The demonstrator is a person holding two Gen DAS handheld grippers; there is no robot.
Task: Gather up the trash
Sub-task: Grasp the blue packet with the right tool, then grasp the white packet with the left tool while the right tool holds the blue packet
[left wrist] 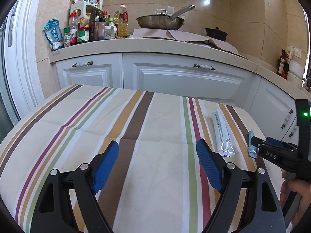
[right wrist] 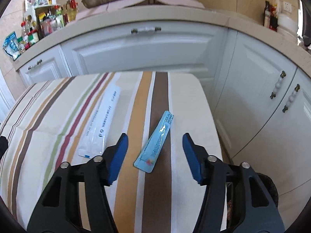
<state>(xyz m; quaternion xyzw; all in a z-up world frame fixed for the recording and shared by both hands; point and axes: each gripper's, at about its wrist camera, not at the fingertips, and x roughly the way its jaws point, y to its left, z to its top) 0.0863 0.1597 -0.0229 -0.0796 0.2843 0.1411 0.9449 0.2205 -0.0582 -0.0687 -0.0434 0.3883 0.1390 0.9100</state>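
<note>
A light blue sachet [right wrist: 155, 145] lies flat on the brown stripe of the striped tablecloth [right wrist: 48, 136]. My right gripper [right wrist: 155, 136] is open and straddles it, with its blue pads [right wrist: 118, 155] clear of the sachet on both sides. To the left of it lie long white-and-clear wrappers [right wrist: 99, 128], side by side. In the left wrist view the wrappers [left wrist: 223, 136] are to the right of my left gripper [left wrist: 157, 145], which hangs open over bare cloth with nothing in it. The blue sachet [left wrist: 252, 145] shows at the right, under the right gripper's black finger [left wrist: 272, 149].
The table ends close behind the trash and at the right [right wrist: 211, 116]. White cabinets [left wrist: 175, 75] stand beyond, under a counter [left wrist: 136, 45] with bottles [left wrist: 87, 27], a wok [left wrist: 161, 21] and a dark pot [left wrist: 215, 33]. A dark round object [right wrist: 269, 186] sits below the table's right edge.
</note>
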